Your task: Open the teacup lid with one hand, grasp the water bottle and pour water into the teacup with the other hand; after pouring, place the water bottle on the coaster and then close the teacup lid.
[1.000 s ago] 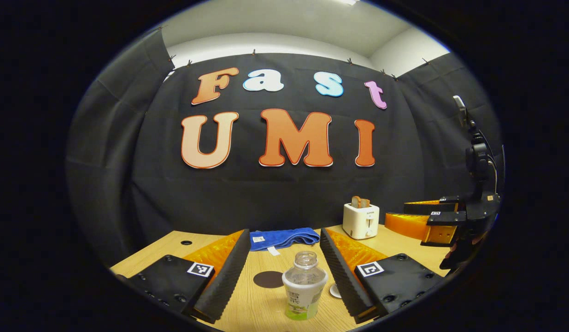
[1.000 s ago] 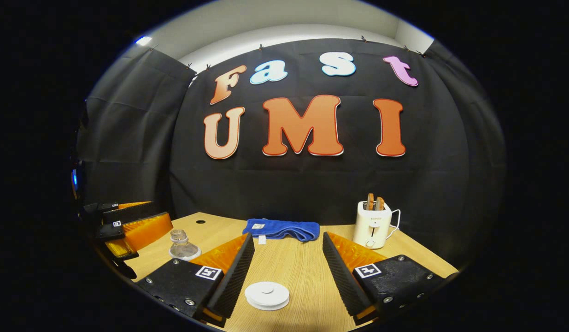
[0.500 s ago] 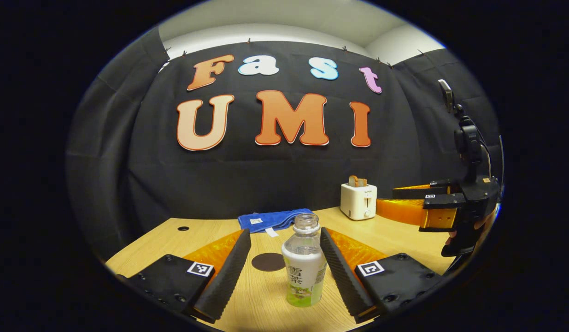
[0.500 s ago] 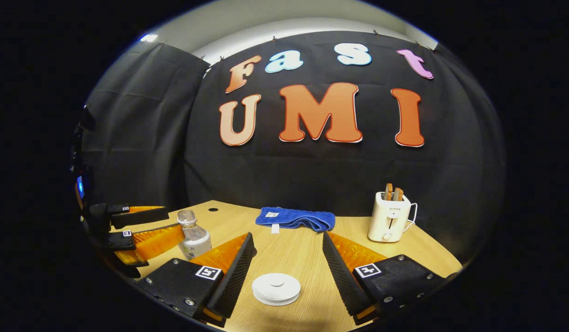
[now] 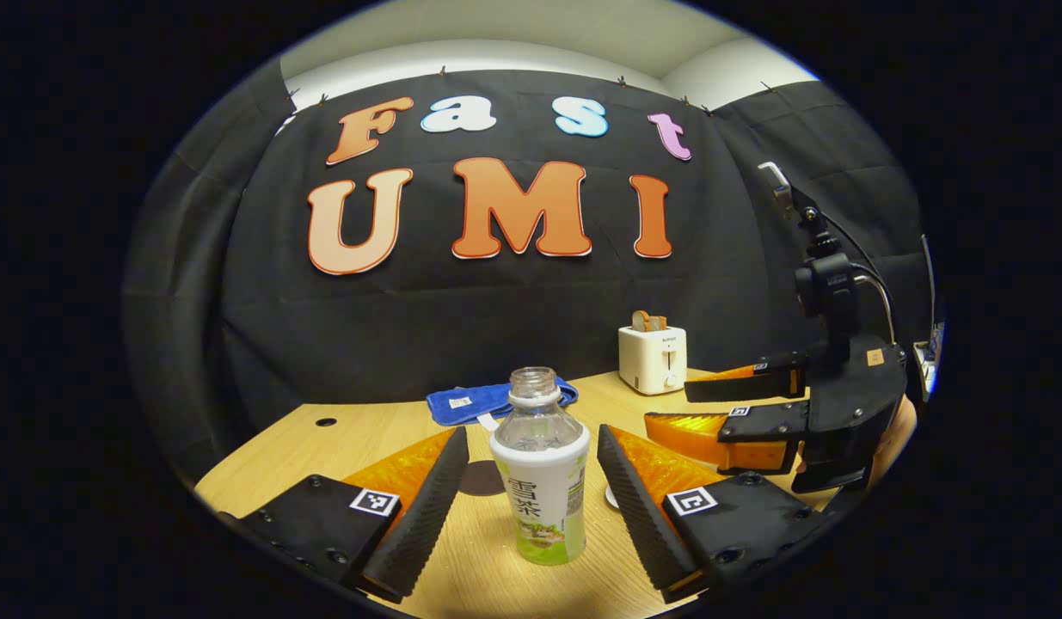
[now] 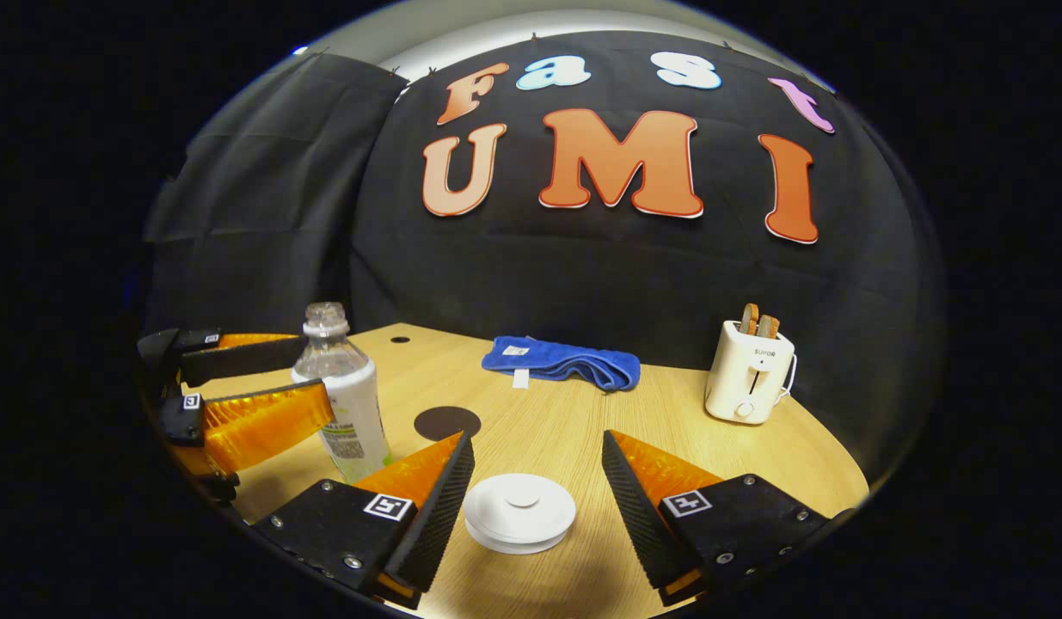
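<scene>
Left hand-held gripper [image 5: 526, 490]: jaws wide apart, flanking the water bottle [image 5: 539, 481], touching neither side. Bottle: uncapped, upright on the counter [image 6: 737, 447], thin clear plastic; likely light, crushable, spillable; take at the labelled waist. Coaster [image 6: 447, 422]: just behind. Right hand-held gripper [image 6: 535, 503]: open, empty, straddling the teacup lid [image 6: 519, 511]; likely smooth, brittle.

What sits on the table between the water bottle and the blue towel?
In the right gripper view, a dark round coaster lies between the water bottle and the blue towel.
</scene>
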Action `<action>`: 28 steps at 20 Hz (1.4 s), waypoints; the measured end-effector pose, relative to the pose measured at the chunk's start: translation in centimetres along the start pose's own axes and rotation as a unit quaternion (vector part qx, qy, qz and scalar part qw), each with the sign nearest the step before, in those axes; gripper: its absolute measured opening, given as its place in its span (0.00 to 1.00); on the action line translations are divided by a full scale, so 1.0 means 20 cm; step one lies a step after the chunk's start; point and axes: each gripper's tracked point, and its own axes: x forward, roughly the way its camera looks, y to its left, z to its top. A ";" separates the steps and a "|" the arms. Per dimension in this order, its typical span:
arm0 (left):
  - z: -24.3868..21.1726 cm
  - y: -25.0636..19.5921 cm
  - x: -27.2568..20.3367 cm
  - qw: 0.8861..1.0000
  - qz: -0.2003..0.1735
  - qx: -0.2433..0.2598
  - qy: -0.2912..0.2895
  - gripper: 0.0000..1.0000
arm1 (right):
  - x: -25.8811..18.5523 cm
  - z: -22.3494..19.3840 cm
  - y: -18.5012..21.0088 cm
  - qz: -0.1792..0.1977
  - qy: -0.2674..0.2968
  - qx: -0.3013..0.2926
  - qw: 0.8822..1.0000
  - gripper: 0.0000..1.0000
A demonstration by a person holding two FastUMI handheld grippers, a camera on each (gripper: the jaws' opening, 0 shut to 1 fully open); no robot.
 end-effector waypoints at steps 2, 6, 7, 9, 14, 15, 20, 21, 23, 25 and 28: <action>-0.03 0.00 0.00 1.000 -0.003 -0.005 0.005 0.97 | 0.03 -0.06 0.01 0.000 0.019 -0.006 1.000 0.89; -0.04 -0.01 0.00 1.000 -0.006 0.002 0.007 0.97 | 0.06 -0.16 0.02 0.000 0.048 -0.003 0.999 0.70; -0.05 -0.02 0.00 1.000 -0.006 0.004 0.009 0.96 | 0.05 -0.17 0.03 0.002 0.052 -0.005 0.999 0.69; -0.06 -0.03 0.01 1.000 -0.007 0.006 0.013 0.96 | 0.06 -0.19 0.03 0.002 0.059 -0.012 0.998 0.65; -0.11 -0.05 0.02 1.000 -0.010 0.009 0.023 0.97 | 0.09 -0.22 0.06 0.010 0.072 -0.011 0.997 0.52; -0.12 -0.04 0.02 1.000 -0.010 0.009 0.025 0.99 | 0.09 -0.21 0.06 0.011 0.071 -0.011 0.997 0.49; -0.16 -0.05 0.03 0.999 -0.014 -0.001 0.039 0.97 | 0.09 -0.20 0.05 0.003 0.065 -0.031 0.997 0.34; -0.16 -0.05 0.04 0.999 -0.014 0.000 0.041 0.97 | 0.10 -0.21 0.04 0.002 0.068 -0.026 0.997 0.30; -0.17 -0.06 0.04 0.999 -0.015 0.000 0.044 0.97 | 0.10 -0.21 0.04 0.003 0.068 -0.011 0.998 0.25; -0.19 -0.07 0.05 0.999 -0.017 -0.002 0.049 0.97 | 0.10 -0.20 0.04 0.002 0.062 0.003 0.998 0.23; -0.23 -0.08 0.06 0.998 -0.017 -0.006 0.058 0.97 | 0.09 -0.17 0.02 -0.004 0.053 0.015 0.998 0.21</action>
